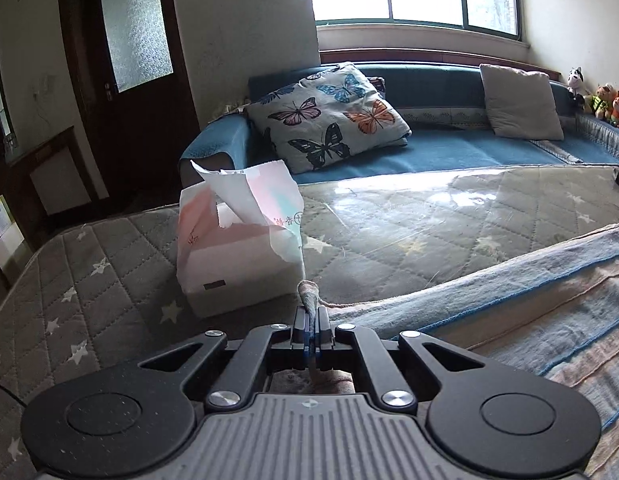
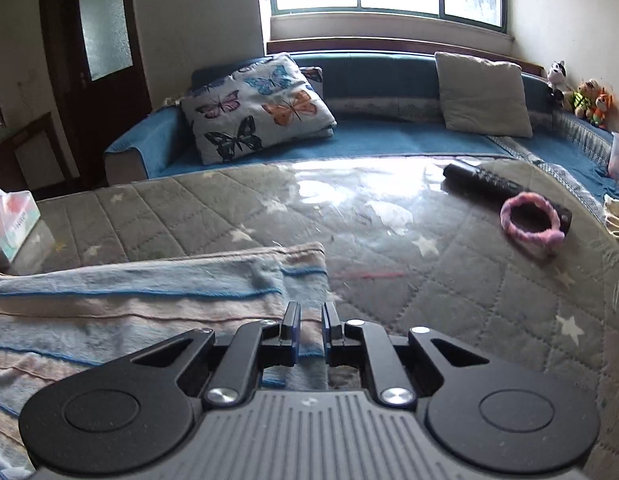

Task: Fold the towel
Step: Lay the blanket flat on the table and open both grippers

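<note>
- Striped terry in blue and beige — your towel (image 2: 149,292) lies spread on the grey quilted table cover (image 2: 449,280), which has white stars and a clear glossy sheet over it.
- Your left gripper (image 1: 311,318) is clenched on a corner of the towel; the pinched cloth sticks up between the closed fingers, and the rest trails away to the right.
- Your right gripper (image 2: 310,318) is released — its fingers stand apart with nothing between them, above the towel's right edge.
- Just ahead of the left gripper sits a tissue box (image 1: 239,236), a sheet poking out of the top.
- Far right on the table, a black remote control (image 2: 485,182) lies touching a pink fuzzy ring (image 2: 529,224).
- Beyond the table, a blue sofa (image 2: 369,140) holds a butterfly cushion (image 2: 257,108).
</note>
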The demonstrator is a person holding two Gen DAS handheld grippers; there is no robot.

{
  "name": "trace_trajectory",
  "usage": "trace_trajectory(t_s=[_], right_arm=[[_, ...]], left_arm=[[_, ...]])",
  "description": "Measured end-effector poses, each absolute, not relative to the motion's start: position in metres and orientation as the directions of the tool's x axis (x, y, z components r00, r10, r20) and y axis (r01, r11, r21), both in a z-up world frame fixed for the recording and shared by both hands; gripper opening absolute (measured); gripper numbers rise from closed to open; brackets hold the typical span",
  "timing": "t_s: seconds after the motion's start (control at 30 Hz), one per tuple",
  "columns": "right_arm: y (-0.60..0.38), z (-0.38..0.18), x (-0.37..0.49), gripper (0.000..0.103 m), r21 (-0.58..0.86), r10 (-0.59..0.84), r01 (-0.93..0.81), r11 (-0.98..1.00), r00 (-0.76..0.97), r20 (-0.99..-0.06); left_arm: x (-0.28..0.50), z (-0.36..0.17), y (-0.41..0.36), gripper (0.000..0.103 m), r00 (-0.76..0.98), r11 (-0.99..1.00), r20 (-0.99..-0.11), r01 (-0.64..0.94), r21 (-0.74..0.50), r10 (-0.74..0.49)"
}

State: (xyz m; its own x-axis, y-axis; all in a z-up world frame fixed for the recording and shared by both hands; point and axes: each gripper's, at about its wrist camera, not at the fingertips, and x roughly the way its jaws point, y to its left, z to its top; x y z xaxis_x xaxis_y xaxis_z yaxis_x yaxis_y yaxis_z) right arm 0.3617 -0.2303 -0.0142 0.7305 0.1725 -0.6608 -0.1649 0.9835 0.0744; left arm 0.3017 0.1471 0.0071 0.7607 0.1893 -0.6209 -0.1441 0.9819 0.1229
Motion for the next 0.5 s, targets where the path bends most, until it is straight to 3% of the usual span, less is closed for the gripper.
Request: trace_trajectory(t_s=[0.23, 0.33, 0.5], right_arm=[[-0.23, -0.024, 0.373, 0.02, 0.067, 0.176, -0.176, 0.982, 0.731, -0.659], [-0.226, -0.025, 0.374, 0.003, 0.033, 0.156, -0.177, 0.984, 0.743, -0.651], [-0.221, -0.025, 0.376, 0.002, -0.008, 0.121, -0.164, 0.986, 0.76, -0.638]], left_arm=[[0.308, -0.002, 0.15, 0.004, 0.738, 0.98, -0.645, -0.148, 0.132, 0.199], [0.31, -0.004, 0.15, 0.004, 0.737, 0.977, -0.64, -0.158, 0.146, 0.215], [0.315, -0.006, 0.148, 0.005, 0.737, 0.969, -0.63, -0.167, 0.181, 0.245]])
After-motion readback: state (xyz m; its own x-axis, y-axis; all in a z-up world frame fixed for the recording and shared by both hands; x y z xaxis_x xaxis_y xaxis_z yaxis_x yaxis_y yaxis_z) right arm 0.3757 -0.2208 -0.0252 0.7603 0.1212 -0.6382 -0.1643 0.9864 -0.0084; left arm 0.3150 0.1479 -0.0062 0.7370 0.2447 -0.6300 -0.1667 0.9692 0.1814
